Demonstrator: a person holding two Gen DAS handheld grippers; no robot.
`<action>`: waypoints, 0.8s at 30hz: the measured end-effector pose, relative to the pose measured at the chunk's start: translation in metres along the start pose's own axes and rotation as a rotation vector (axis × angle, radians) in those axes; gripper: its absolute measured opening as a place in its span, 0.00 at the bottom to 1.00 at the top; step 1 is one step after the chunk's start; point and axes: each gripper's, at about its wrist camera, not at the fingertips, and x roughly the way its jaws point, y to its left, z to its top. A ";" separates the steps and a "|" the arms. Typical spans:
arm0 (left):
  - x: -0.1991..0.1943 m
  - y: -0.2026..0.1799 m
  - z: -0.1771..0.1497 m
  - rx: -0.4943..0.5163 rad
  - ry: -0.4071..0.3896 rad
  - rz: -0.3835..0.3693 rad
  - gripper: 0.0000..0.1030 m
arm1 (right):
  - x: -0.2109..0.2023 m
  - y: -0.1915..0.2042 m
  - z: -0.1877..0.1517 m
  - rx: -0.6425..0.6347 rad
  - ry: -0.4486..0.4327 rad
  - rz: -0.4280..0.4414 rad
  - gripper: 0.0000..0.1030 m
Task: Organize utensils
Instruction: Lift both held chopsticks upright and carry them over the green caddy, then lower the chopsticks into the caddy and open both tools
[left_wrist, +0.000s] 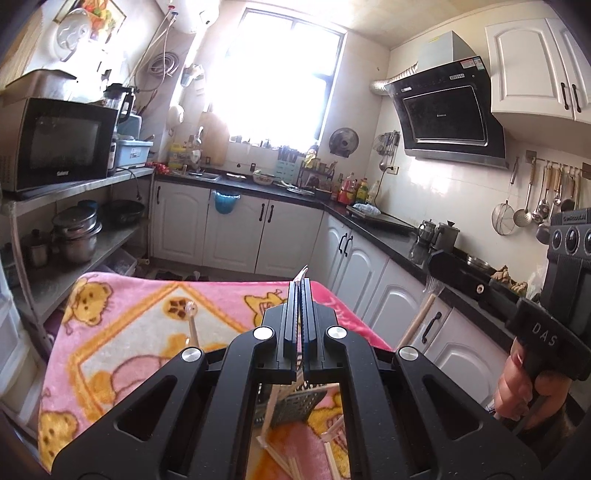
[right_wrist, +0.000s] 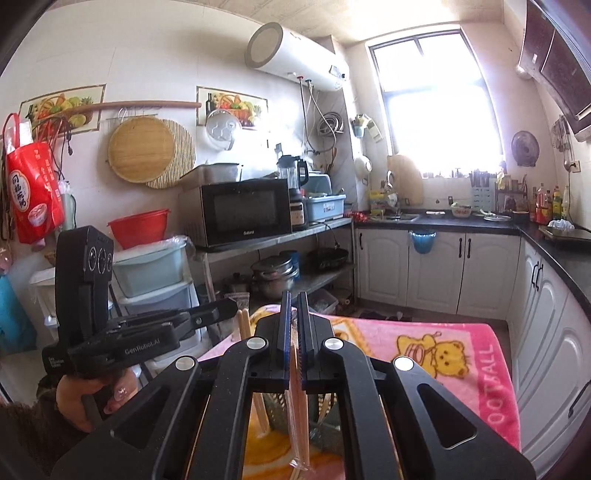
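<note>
My left gripper (left_wrist: 300, 286) is shut on a thin pair of wrapped chopsticks (left_wrist: 303, 272), whose clear wrapper tip pokes out past the fingers. In the right wrist view the left gripper (right_wrist: 231, 308) is at the left, with wooden chopsticks (right_wrist: 243, 326) hanging below its tip. My right gripper (right_wrist: 293, 299) is shut on another wrapped chopstick pair (right_wrist: 300, 406) that hangs down between the fingers; in the left wrist view the right gripper (left_wrist: 434, 264) is at the right. A grey mesh utensil holder (left_wrist: 295, 406) stands below both grippers on the pink bear blanket (left_wrist: 147, 332). Loose wrapped chopsticks (left_wrist: 280, 454) lie beside it.
Another wrapped chopstick (left_wrist: 192, 325) shows left of my left gripper. White cupboards under a black counter (left_wrist: 388, 236) run along the right. A metal shelf with a microwave (left_wrist: 55, 144) and pots (left_wrist: 77, 232) stands at the left. A person's hand (right_wrist: 85, 398) grips each handle.
</note>
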 end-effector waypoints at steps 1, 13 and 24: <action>0.001 -0.001 0.003 0.005 -0.004 0.000 0.00 | 0.001 -0.001 0.004 -0.004 -0.007 -0.003 0.03; 0.012 -0.014 0.034 0.049 -0.071 0.003 0.00 | 0.010 -0.022 0.052 -0.011 -0.083 -0.051 0.03; 0.018 -0.012 0.054 0.029 -0.143 0.005 0.00 | 0.031 -0.043 0.057 -0.010 -0.084 -0.078 0.03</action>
